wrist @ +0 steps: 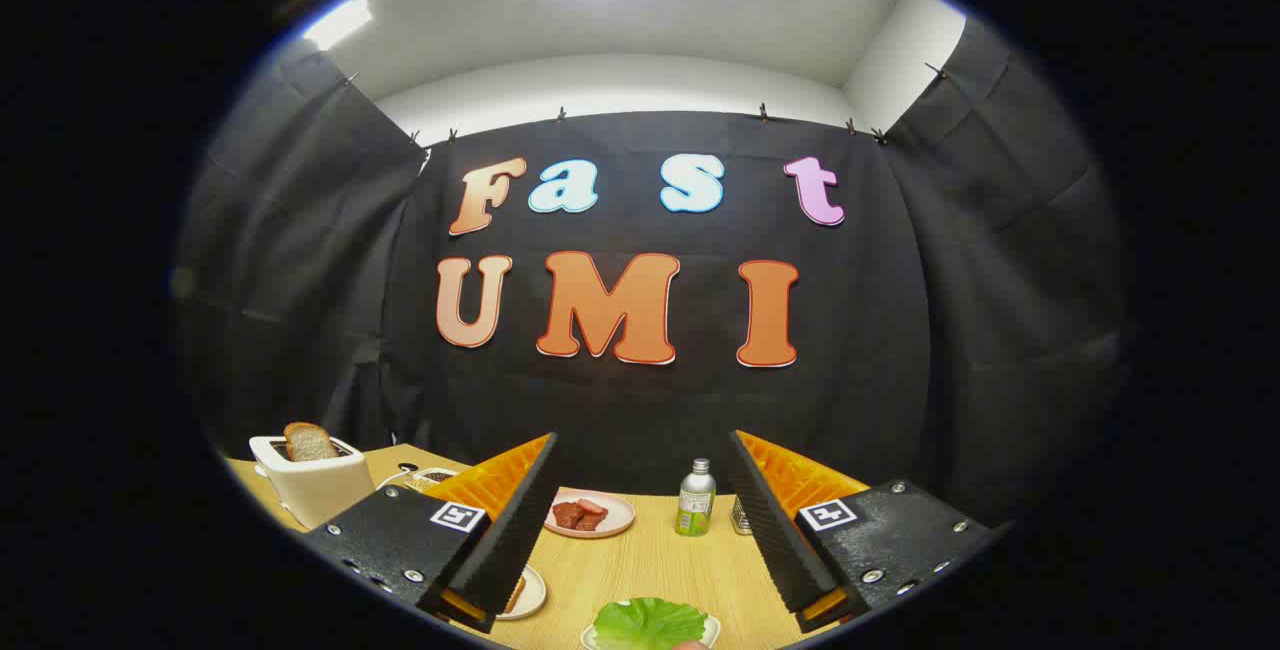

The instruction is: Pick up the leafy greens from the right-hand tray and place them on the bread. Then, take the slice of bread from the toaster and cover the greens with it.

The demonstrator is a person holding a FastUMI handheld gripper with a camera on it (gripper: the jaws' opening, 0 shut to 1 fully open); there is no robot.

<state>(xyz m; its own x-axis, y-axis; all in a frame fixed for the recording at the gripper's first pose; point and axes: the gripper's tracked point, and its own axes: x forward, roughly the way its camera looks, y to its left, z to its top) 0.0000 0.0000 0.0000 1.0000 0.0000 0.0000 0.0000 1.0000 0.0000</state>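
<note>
Though one finger half hides the bread on the small white plate [527,593], the fingers [640,520] stand spread above the wooden desk [650,560], one green leaf [650,622] cut off below.

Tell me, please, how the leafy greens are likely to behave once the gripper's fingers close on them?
The leafy greens, lying on a small plate between the open gripper fingers, look thin and ruffled, so probably floppy and very light. The glossy surface may slip or tear under a hard pinch.

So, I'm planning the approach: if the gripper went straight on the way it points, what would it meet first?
Probably nothing on the table: the open gripper points level above the greens, plate and bottle, towards the wall; depth is unclear.
</note>
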